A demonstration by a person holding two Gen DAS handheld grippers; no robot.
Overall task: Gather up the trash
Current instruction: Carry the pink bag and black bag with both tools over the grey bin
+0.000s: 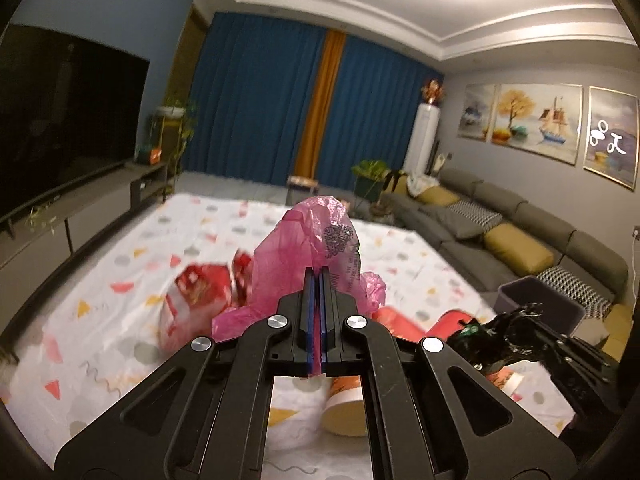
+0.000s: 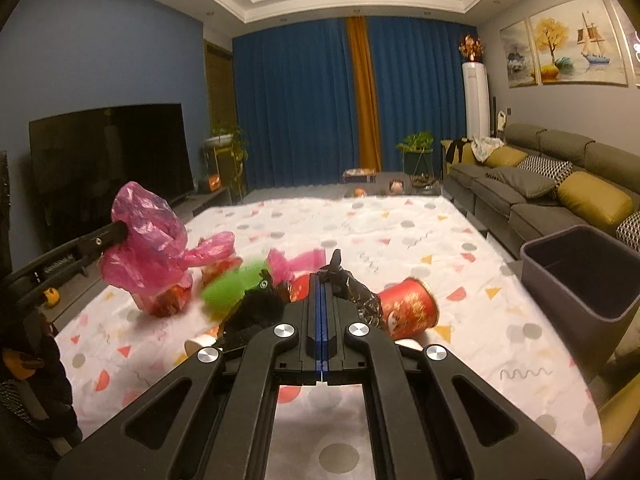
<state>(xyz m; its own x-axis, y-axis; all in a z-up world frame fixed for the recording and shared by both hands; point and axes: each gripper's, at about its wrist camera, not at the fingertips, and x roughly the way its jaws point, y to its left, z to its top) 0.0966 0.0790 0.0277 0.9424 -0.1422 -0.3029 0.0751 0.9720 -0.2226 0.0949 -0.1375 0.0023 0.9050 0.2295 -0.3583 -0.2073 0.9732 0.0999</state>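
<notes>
Presently held, left gripper (image 1: 318,276): jaws pressed together on a pink bag (image 1: 308,248), thin film pinched between the blue pads; bag lifted clear of the cloth, billowing above the fingertips. Same bag seen from the right wrist at 9 o'clock, hanging off the left gripper's tip.

Right gripper (image 2: 322,280): jaws closed on a black bag (image 2: 352,290), crinkled, its twisted end poking up past the fingertips at 12 o'clock. From the left wrist the black bag shows at 4 o'clock.

Loose on the patterned tablecloth (image 2: 400,220):
- red cup (image 2: 412,308), on its side, just right of the black bag, 3 o'clock of the right gripper
- green item (image 2: 232,286), blurred, 10 o'clock of the right gripper; kind cannot be told
- second pink bag (image 2: 296,262), crumpled, behind the green item
- red packet (image 2: 172,300), under the lifted pink bag
- paper cup (image 1: 344,408), tipped over, below the left gripper at 6 o'clock

Grey bin (image 2: 580,272): open top, at the table's right edge, 3 o'clock, well apart from both held bags

Background: sofa (image 2: 540,184) right, TV (image 2: 108,152) left, blue curtains (image 2: 296,104) at 12 o'clock
</notes>
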